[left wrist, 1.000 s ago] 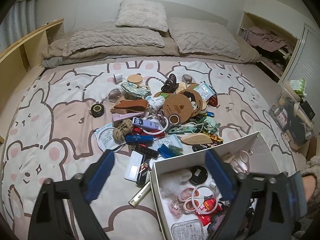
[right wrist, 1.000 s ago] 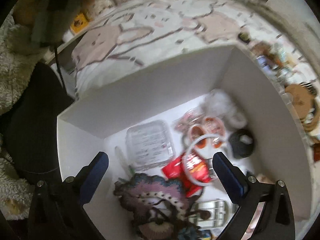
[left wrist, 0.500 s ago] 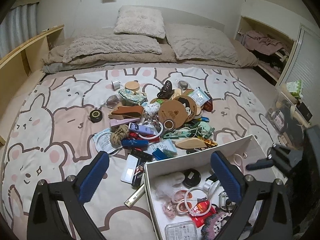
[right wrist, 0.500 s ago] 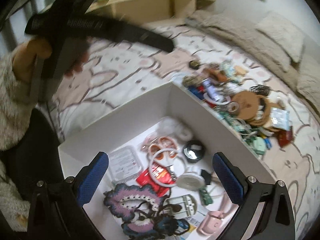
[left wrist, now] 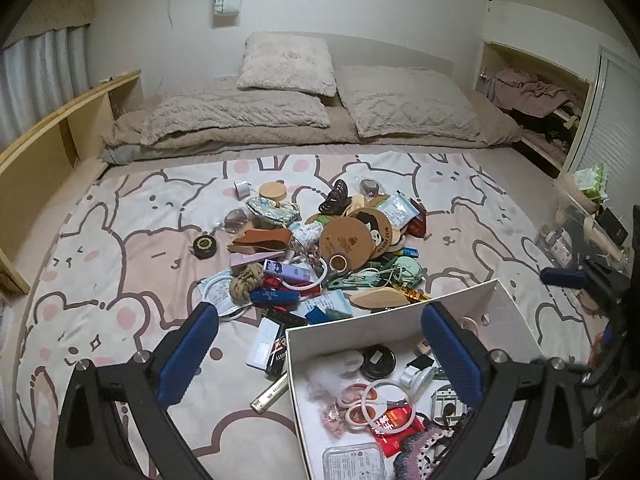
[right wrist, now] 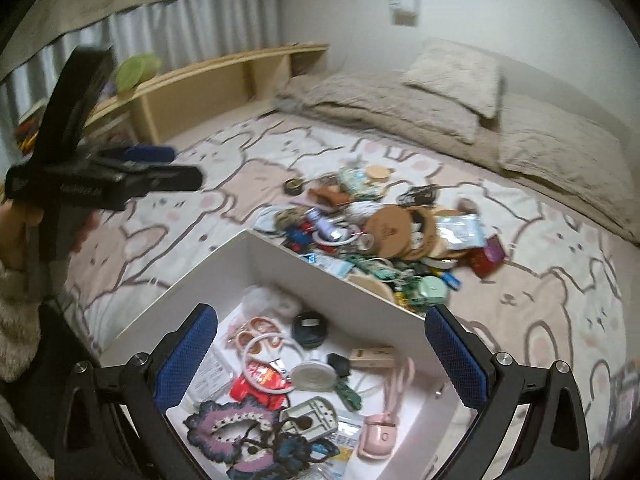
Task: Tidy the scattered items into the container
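Note:
A white box (left wrist: 400, 320) stands on the bunny-print bed cover, holding several small items such as white rings, a red packet and a black round tin. Beyond its far wall lies a heap of scattered items (left wrist: 320, 248): cork coasters, a rope knot, blue tubes, clips. My left gripper (left wrist: 318, 316) hangs open above the box's left corner, with nothing between its fingers. My right gripper (right wrist: 320, 314) is open over the box (right wrist: 320, 280), also empty; the heap (right wrist: 380, 232) lies past it. In the right wrist view a hand holds the left gripper (right wrist: 152, 164) at the left.
Pillows (left wrist: 288, 64) and a folded blanket fill the head of the bed. A wooden shelf (left wrist: 60, 132) runs along the left side. A clear storage bin (left wrist: 576, 224) sits off the bed's right edge. A gold tube (left wrist: 270, 392) lies beside the box.
My right gripper has lifted out of the box and tipped upward, so the bed and heap now show. The left gripper drew back and up a little; its jaws spread slightly wider.

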